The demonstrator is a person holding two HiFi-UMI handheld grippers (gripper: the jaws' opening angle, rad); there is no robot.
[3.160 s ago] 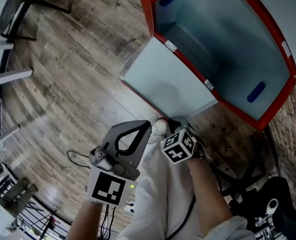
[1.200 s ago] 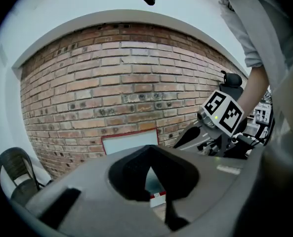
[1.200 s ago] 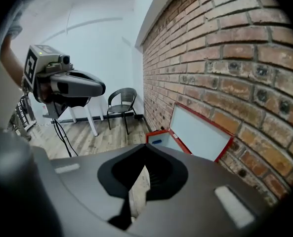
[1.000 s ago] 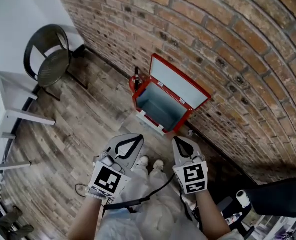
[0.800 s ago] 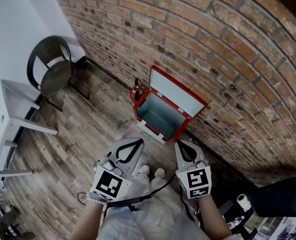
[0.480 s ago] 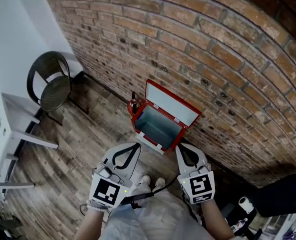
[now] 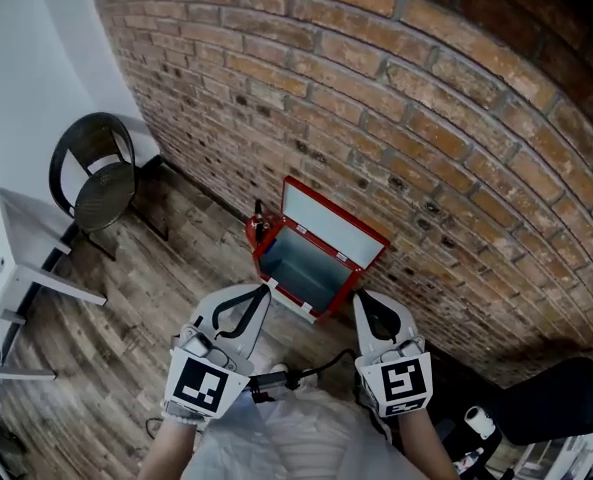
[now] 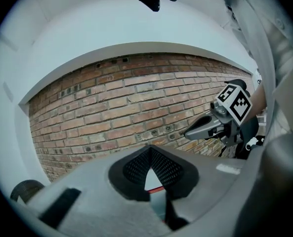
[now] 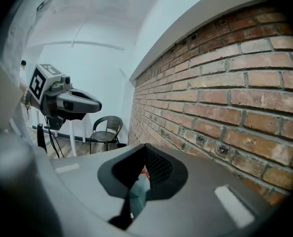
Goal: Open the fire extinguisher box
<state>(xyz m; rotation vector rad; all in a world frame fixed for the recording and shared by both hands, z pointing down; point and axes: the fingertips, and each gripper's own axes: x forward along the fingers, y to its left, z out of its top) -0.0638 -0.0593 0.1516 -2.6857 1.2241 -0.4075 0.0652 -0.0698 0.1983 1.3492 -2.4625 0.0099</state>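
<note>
Raised further from the rectangular red box (image 7: 300, 266), left tool (image 7: 260, 290) and right tool (image 7: 362, 297) stay shut, empty.

Light: even, cool, fairly bright.
Distortion: heavy fisheye; brick wall (image 7: 426, 118) bows, frame corners dark.
Focus: nearest foreground soft.

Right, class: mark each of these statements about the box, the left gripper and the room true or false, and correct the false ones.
1. The box has its lid up. True.
2. The box stands against a white wall. False: it stands against the brick wall.
3. The left gripper grips the lid. False: it is shut on nothing, away from the box.
4. A chair stands near the brick wall. True.
</note>
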